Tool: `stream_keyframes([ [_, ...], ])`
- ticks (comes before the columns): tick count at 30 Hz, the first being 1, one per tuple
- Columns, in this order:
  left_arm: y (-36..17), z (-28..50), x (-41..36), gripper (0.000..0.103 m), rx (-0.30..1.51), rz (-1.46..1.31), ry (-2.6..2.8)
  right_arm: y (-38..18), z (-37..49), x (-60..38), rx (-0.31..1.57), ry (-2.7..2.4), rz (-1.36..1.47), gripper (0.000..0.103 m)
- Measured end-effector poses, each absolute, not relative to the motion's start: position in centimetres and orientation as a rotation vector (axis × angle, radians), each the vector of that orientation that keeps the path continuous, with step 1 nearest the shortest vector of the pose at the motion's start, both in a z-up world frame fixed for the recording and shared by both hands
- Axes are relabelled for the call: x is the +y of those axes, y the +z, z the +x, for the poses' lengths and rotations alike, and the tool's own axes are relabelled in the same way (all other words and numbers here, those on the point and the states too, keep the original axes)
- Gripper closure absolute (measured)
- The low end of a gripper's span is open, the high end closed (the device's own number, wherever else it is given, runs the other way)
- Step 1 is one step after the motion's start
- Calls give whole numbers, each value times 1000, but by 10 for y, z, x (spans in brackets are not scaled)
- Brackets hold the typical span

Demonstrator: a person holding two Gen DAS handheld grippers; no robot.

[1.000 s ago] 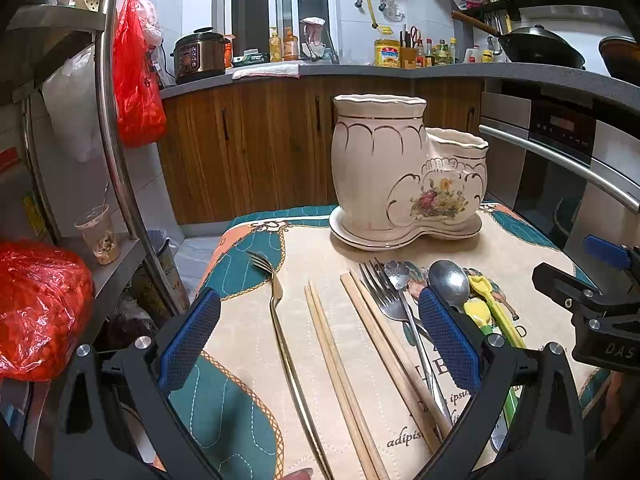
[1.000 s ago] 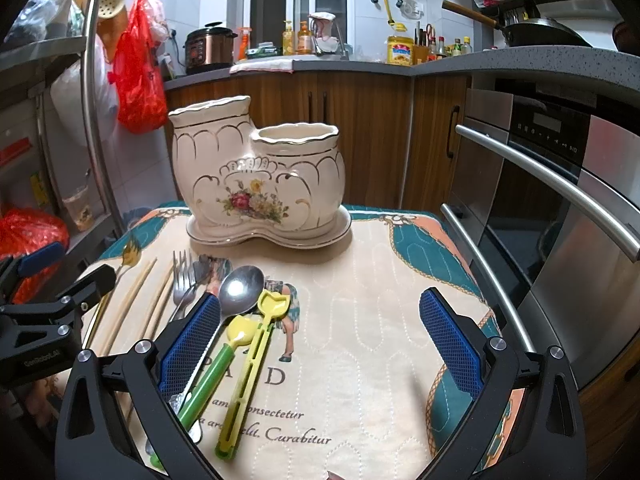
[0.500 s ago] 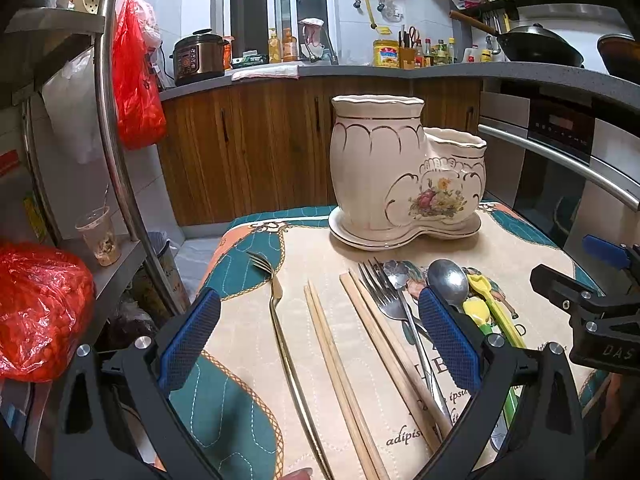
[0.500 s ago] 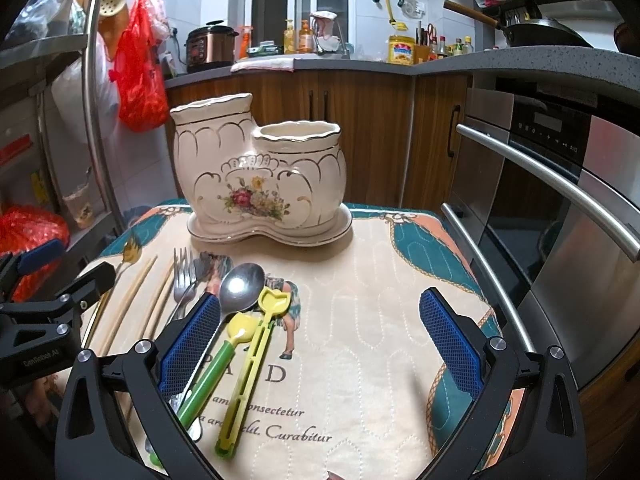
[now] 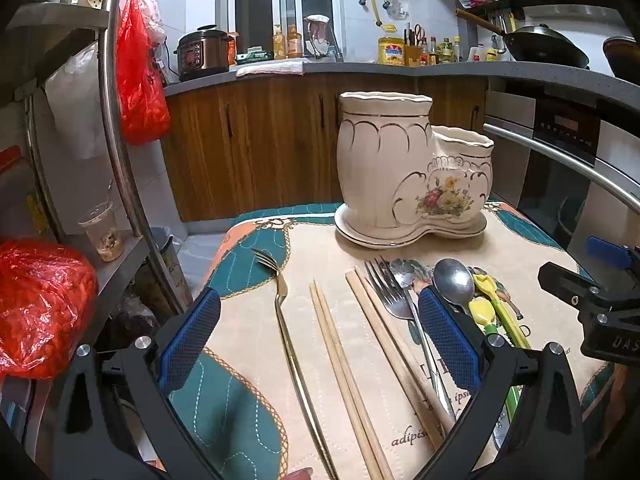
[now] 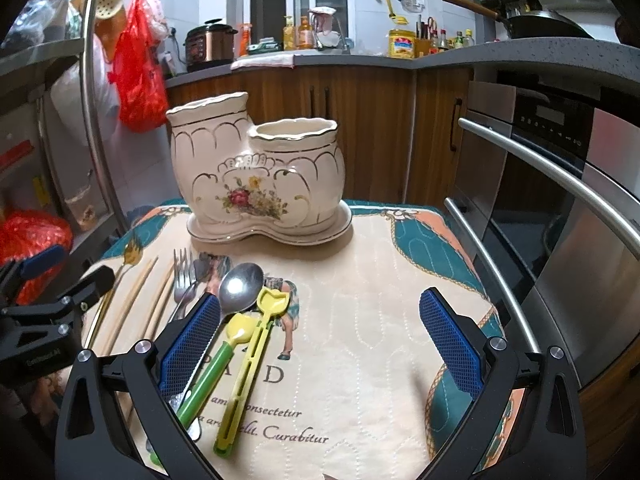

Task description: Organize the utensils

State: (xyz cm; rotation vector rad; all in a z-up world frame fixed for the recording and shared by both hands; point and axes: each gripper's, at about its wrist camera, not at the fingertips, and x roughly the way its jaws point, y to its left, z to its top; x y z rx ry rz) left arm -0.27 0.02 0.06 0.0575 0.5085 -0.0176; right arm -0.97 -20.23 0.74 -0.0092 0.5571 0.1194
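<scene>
A cream ceramic two-pot utensil holder (image 5: 412,184) with a flower print stands at the far side of the mat; it also shows in the right wrist view (image 6: 260,184). Utensils lie in a row in front of it: a gold fork (image 5: 286,320), two pairs of wooden chopsticks (image 5: 340,352), a steel fork (image 5: 390,292), a steel spoon (image 6: 240,286), a green-handled yellow spoon (image 6: 218,364) and a yellow plastic utensil (image 6: 252,352). My left gripper (image 5: 320,344) is open above the gold fork and chopsticks. My right gripper (image 6: 320,344) is open and empty over bare mat right of the utensils.
The quilted teal and beige mat (image 6: 380,320) covers the small table. A steel oven with handle bars (image 6: 560,184) stands close on the right. A metal rack with red bags (image 5: 40,304) stands on the left. Wooden cabinets (image 5: 260,140) lie behind.
Both views have shifted very slightly; the holder sits a touch further left in the left wrist view. Nothing was taken hold of or let go.
</scene>
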Motion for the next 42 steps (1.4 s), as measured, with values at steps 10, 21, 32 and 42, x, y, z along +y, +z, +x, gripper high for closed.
stream_keyframes([
  [10,6,1,14,5,509,22,-28,7,-6,-207,596,150,-108,4],
  [21,0,7,20,6,566,51,-56,-3,8,-193,778,273,-81,25],
  [32,-2,10,34,6,607,29,-71,-15,17,-179,935,320,-94,67],
  [42,-11,15,44,15,675,12,-93,-18,30,-182,922,308,-9,92],
])
